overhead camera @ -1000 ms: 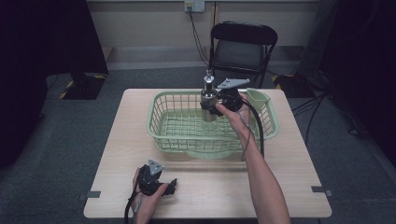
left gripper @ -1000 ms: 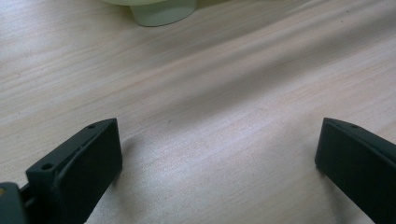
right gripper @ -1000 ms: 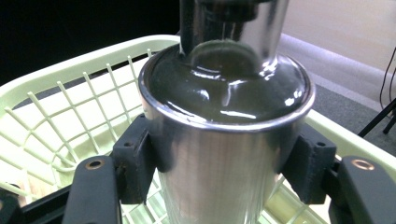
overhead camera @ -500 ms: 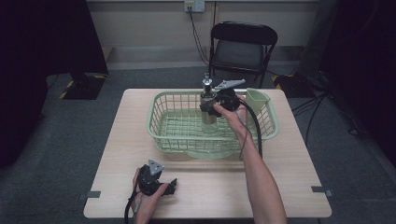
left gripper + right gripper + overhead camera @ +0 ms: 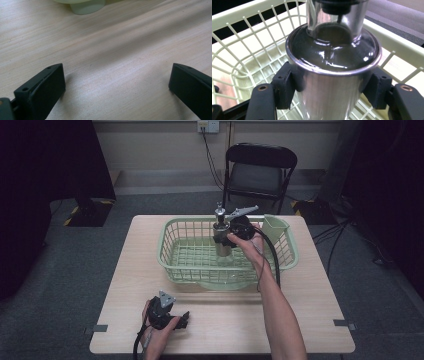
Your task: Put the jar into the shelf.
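Holding a shiny metal shaker [image 5: 220,236] between its two black jaws, the right claw [image 5: 226,239] is above the inside of the pale green basket [image 5: 172,251], near the far side of it. In the right gripper view the pads press on both sides of the shaker's [image 5: 332,75] steel body, just under its dark shoulder, and the basket's [image 5: 249,40] white-green grid is behind and below it. The shaker stands upright, with its narrow top and small knob pointing up. A small green cup [image 5: 275,227] hangs at the far right corner of the basket. The left claw [image 5: 182,319] rests on the wooden tabletop [image 5: 310,305] near the front edge, well apart from the basket; its jaws stand wide open with nothing between them, only bare wood [image 5: 117,62]
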